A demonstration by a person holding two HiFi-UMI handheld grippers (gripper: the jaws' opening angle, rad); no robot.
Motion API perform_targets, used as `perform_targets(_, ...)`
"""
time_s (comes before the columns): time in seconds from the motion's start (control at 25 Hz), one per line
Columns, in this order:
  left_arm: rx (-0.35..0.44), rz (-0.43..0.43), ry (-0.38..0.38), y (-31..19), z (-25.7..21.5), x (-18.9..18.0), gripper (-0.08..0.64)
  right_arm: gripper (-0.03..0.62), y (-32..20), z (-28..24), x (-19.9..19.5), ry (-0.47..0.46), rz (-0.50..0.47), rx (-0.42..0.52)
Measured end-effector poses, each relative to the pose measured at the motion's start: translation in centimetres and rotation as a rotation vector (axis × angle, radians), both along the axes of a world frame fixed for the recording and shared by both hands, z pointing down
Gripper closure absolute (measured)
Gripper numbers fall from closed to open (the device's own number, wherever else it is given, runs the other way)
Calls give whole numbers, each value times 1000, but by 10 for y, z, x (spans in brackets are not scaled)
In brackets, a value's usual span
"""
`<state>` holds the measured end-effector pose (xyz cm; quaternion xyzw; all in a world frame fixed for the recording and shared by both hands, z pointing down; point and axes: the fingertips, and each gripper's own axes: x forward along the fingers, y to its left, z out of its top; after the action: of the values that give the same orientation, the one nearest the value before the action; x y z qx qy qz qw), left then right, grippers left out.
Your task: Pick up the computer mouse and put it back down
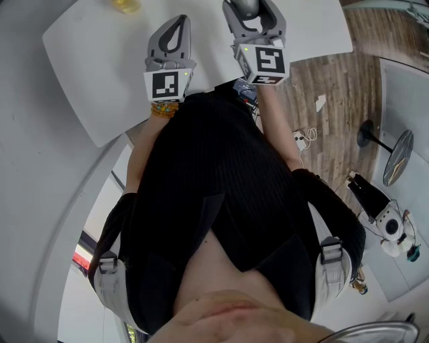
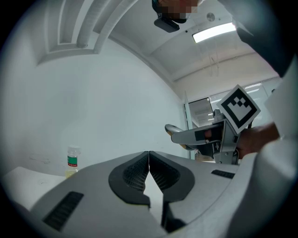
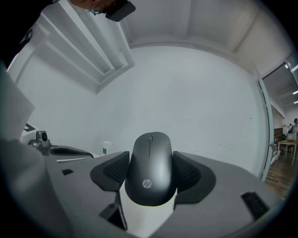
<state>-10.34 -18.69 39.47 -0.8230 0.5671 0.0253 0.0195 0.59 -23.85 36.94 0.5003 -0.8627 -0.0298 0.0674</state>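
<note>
Your left hand-held gripper [image 1: 179, 21] sits just left of your right hand-held gripper [image 1: 253, 12], and both reach out over the near part of the counter [image 1: 87, 60]. The mouse [image 3: 151, 169] is lodged between the right one's jaws, a pad against each flank, its front end pointing away from you toward the wall [image 3: 195, 93]. The left one's jaws meet at their tips. Further out, a bottle [image 1: 126, 5] stands on the counter, beyond and to the left of your left hand-held gripper, with the wall behind it. Off to your right, past the counter's edge, lies the floor [image 1: 335, 74].
</note>
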Motion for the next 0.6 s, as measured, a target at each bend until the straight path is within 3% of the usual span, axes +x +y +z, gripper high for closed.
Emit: perform_targets(0.6, -5, 7, -5, 2, 2, 1, 545, 298, -4, 59, 1, 49, -8, -145)
